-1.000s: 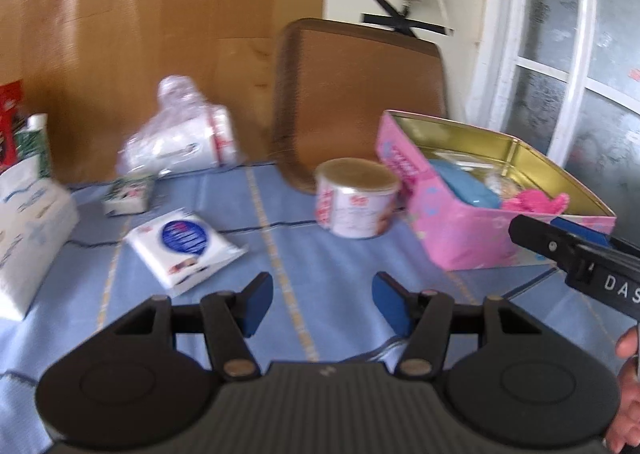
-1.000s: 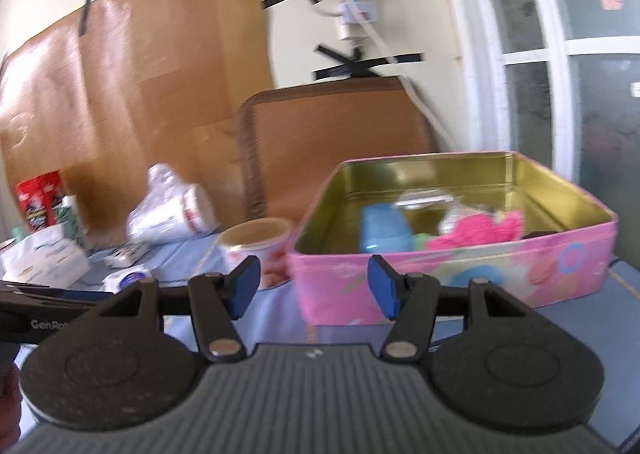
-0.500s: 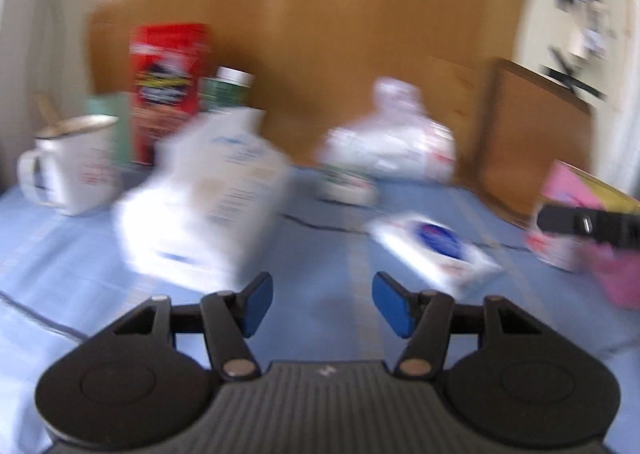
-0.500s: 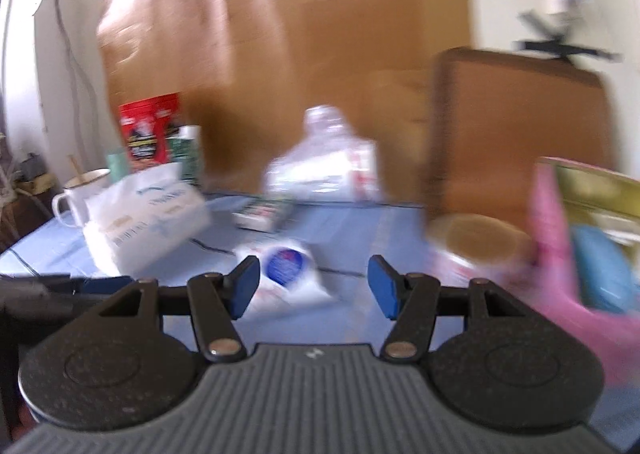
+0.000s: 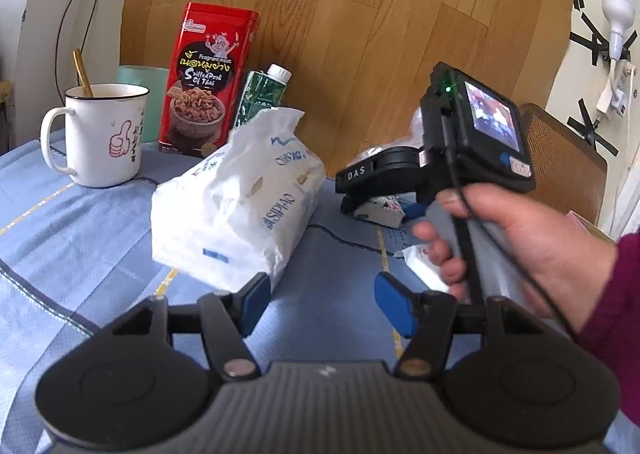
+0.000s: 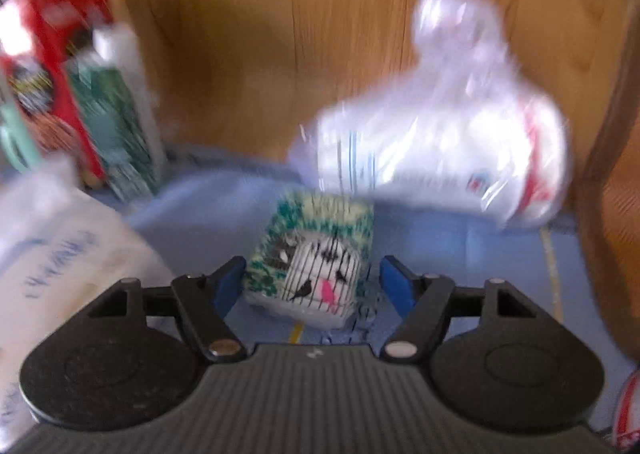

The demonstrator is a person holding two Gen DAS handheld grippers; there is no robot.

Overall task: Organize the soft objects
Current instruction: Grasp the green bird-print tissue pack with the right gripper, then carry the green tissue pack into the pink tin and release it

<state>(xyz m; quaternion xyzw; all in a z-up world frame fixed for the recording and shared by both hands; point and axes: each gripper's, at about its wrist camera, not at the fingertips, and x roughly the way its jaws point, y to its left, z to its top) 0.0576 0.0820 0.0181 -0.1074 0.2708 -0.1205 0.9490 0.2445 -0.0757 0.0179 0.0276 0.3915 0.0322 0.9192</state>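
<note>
Crinkly white tissue pack [image 5: 240, 198] lies before the empty, opening left gripper [image 5: 320, 302]. Only the right wrist view shows the small printed packet [image 6: 316, 266] between the opening right gripper's [image 6: 312, 286] unclenched pads.

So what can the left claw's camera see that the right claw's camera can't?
Only the left wrist view shows the white mug with its spoon, and the hand holding the right claw.

Only the right wrist view shows the small tissue pack between the right claw's opening fingers, and the clear plastic bag.

Both show the red tin, green carton, big white tissue pack and blue cloth.
</note>
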